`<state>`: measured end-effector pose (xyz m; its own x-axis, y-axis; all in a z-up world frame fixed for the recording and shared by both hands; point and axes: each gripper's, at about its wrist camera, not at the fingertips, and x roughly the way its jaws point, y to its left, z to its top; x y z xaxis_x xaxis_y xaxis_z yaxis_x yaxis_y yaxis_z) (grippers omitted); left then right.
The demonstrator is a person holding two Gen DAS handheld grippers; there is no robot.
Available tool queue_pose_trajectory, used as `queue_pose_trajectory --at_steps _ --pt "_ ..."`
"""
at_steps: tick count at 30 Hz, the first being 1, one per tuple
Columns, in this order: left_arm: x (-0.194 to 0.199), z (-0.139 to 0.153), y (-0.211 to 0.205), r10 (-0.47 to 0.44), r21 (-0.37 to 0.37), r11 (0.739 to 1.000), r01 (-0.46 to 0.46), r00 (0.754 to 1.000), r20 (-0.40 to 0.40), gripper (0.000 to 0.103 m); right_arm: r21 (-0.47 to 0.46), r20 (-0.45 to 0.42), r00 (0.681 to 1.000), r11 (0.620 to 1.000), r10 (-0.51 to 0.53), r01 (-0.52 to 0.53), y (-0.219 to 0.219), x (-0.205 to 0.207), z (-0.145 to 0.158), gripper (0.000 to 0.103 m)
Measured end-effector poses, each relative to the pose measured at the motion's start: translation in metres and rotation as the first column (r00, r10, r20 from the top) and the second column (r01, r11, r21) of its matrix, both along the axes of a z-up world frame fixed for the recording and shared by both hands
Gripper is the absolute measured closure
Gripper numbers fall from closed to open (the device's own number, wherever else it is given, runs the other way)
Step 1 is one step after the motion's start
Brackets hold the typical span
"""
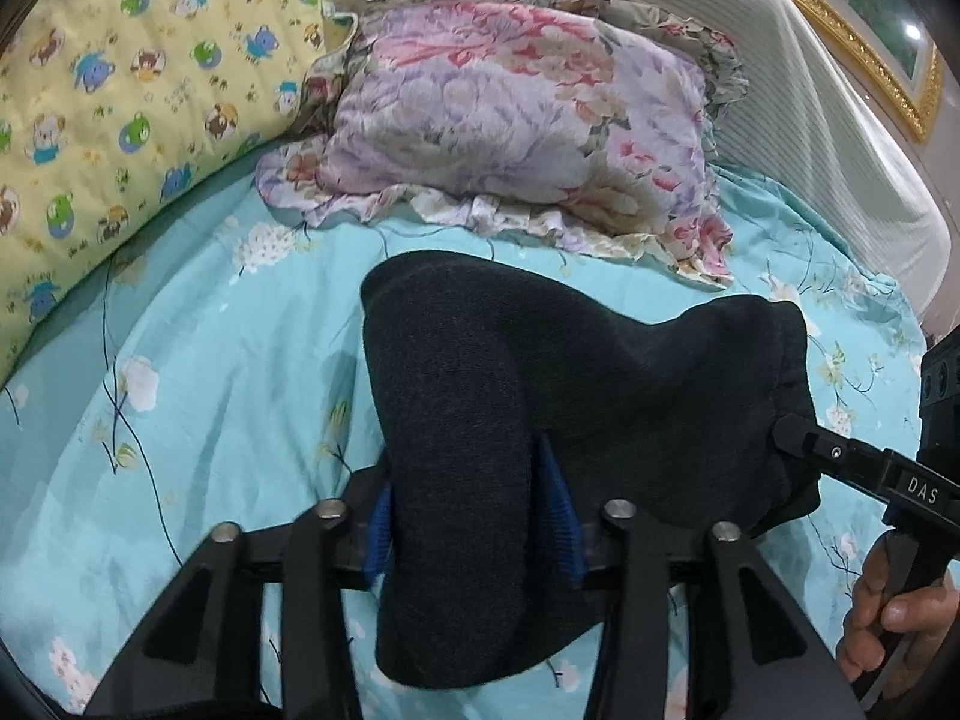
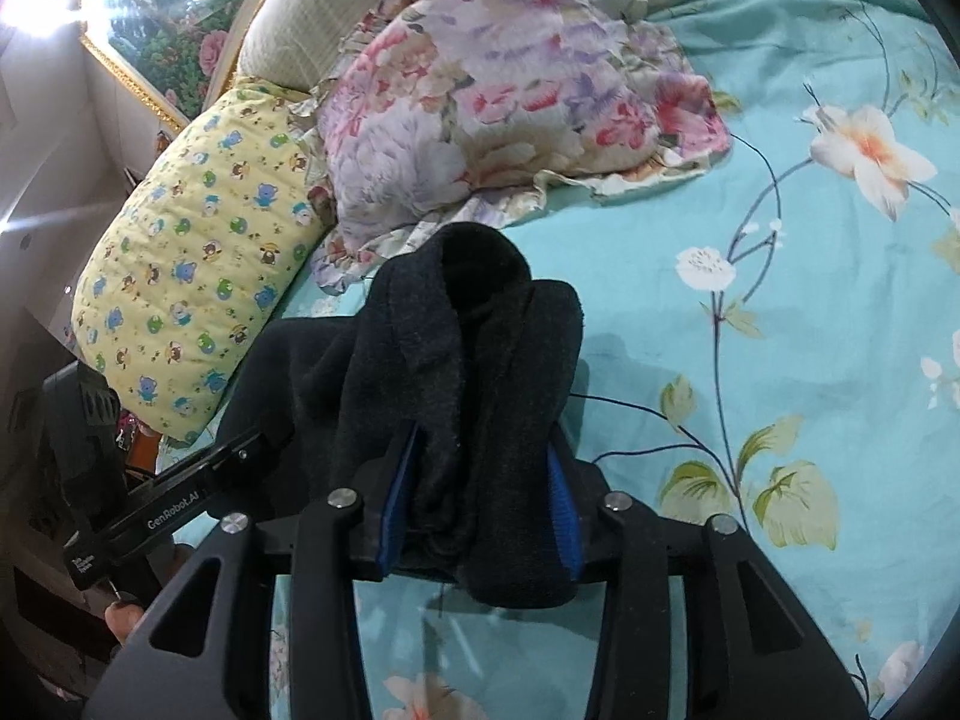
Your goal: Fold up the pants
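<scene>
The left gripper [image 1: 474, 510] and right gripper [image 2: 480, 504] each hold a bunch of the dark grey knit pants [image 1: 570, 372] between their jaws (blue pads) over the blue flowery bed sheet [image 1: 198, 360].

We read "DAS" in white capitals on the black finger of the right hand-held gripper [image 1: 780, 432], at three o'clock in the left wrist view. We read "GenRobot.AI" in white on the left hand-held gripper [image 2: 264, 438] at nine o'clock in the right wrist view; a smaller label beside it is too blurred.
</scene>
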<state>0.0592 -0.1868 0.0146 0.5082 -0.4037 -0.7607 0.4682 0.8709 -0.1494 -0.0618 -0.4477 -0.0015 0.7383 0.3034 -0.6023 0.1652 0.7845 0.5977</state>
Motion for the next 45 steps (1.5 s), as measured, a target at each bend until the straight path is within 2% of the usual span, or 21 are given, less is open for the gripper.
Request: queue_pose_trajectory --at_steps 1,3,6,8,13,22,26,30,35,45 --pt "0.001 -0.002 0.003 0.003 -0.002 1.0 -0.003 1.0 -0.005 0.049 -0.003 -0.003 1.0 1.0 -0.005 0.005 -0.002 -0.001 -0.002 0.055" --pt "0.003 -0.005 0.009 0.016 -0.006 1.0 -0.017 1.0 -0.009 0.032 -0.01 -0.005 1.0 1.0 -0.015 0.015 -0.006 -0.003 -0.006 0.05" --pt "0.007 -0.009 0.022 0.034 -0.03 0.999 -0.035 0.999 -0.028 0.027 -0.01 -0.009 0.999 0.999 -0.034 0.034 -0.012 -0.006 -0.012 0.041" --pt "0.01 -0.013 0.028 0.039 -0.047 0.998 -0.041 0.998 -0.051 0.023 0.004 -0.007 0.999 0.999 -0.034 0.034 -0.015 -0.007 -0.016 0.038" --pt "0.009 -0.017 0.031 0.04 -0.05 0.998 -0.042 0.998 -0.056 0.022 0.009 0.002 0.999 0.999 -0.035 0.035 -0.016 -0.009 -0.021 0.031" --pt "-0.003 -0.013 0.034 0.055 -0.029 0.998 -0.056 0.998 -0.041 0.021 -0.014 0.012 1.0 1.0 -0.018 0.018 -0.01 -0.016 -0.013 0.031" --pt "-0.016 -0.009 0.036 0.069 0.003 0.998 -0.069 0.998 -0.003 0.021 -0.077 0.032 0.999 0.996 -0.037 0.039 -0.003 -0.025 -0.004 0.03" --pt "-0.032 -0.004 0.033 0.063 0.043 0.997 -0.065 0.997 0.044 0.021 -0.124 0.052 0.998 0.991 -0.045 0.052 0.003 -0.034 0.003 0.024" --pt "-0.049 -0.002 0.033 0.064 0.059 0.996 -0.068 0.996 0.067 0.02 -0.187 0.07 0.997 0.981 -0.035 0.048 0.013 -0.045 0.012 0.023" --pt "-0.08 -0.015 0.027 0.068 0.136 0.987 -0.088 0.987 0.145 0.02 -0.361 0.094 0.995 0.933 0.024 0.012 0.045 -0.067 0.021 0.017"
